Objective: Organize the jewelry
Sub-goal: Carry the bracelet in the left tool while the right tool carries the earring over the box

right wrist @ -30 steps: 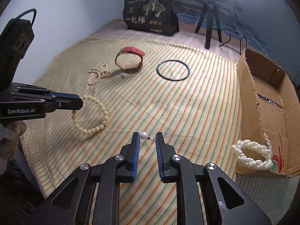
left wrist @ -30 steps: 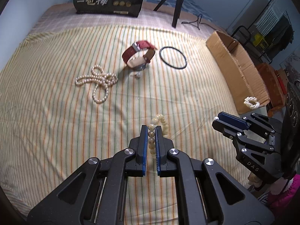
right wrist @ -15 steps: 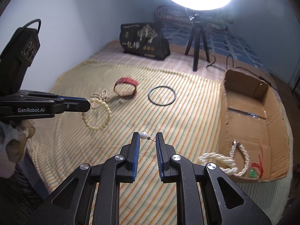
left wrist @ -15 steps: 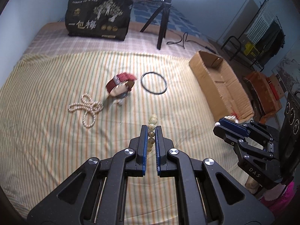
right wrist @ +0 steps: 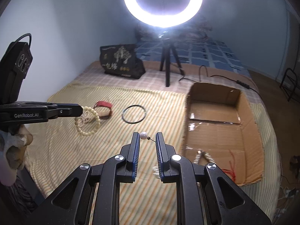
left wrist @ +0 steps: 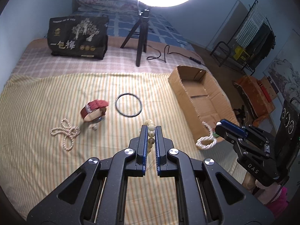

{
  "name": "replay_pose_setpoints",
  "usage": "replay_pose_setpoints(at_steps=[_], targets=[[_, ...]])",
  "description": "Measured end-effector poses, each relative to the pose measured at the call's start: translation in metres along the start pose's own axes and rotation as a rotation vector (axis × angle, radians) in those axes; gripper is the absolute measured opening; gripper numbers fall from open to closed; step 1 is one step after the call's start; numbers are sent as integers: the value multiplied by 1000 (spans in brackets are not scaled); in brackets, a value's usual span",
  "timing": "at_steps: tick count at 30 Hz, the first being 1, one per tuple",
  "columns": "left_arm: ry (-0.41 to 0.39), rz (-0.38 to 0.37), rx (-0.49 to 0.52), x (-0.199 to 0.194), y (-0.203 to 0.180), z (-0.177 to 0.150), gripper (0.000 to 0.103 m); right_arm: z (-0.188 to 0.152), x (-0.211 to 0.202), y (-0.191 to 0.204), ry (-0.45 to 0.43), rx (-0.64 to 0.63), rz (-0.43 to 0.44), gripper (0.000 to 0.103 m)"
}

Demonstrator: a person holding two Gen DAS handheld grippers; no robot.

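My left gripper (left wrist: 151, 129) is shut on a cream bead bracelet (left wrist: 151, 131), which hangs from it above the striped cloth in the right wrist view (right wrist: 88, 120). My right gripper (right wrist: 147, 137) is shut on a pearl earring (right wrist: 144, 135), its pin bridging the narrow gap between the fingers; it shows in the left wrist view (left wrist: 225, 126). A pearl necklace (left wrist: 65, 132), a red-strap watch (left wrist: 93, 109) and a black ring bangle (left wrist: 128, 106) lie on the cloth. A pearl bracelet (left wrist: 206, 139) hangs over the near edge of the cardboard box (left wrist: 198, 95).
A ring light on a tripod (left wrist: 141, 43) and a black printed bag (left wrist: 77, 35) stand at the back of the bed. Red string (right wrist: 232, 168) lies inside the box (right wrist: 221, 129). Furniture and a rack stand to the right of the bed.
Both grippers have risen well above the cloth with their loads. The bead bracelet now hangs free in the air. The view has widened to show the ring light.
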State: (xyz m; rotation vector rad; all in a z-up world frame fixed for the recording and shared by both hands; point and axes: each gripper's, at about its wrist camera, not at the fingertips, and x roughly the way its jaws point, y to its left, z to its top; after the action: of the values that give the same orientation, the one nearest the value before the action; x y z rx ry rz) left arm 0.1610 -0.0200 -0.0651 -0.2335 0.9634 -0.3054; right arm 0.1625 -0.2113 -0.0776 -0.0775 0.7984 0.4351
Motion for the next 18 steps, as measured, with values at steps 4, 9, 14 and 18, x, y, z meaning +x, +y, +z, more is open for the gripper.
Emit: replay_pose_setpoints(at_steps=[4,9,14,18], targets=[[-4,-23,-1,7,-11,9,5,1,-6,-17,-12,28,-25,15],[-4,-56,1,17,-28,21,5,2,-10,-40,-24,64,-58,15],[-8,-88,15,26,-48,30,5,1,-13,-62,-33,107,-80,15],[-3,-109,20,38,-62,35,5,-3,-11,-78,-28,132,-97,15]])
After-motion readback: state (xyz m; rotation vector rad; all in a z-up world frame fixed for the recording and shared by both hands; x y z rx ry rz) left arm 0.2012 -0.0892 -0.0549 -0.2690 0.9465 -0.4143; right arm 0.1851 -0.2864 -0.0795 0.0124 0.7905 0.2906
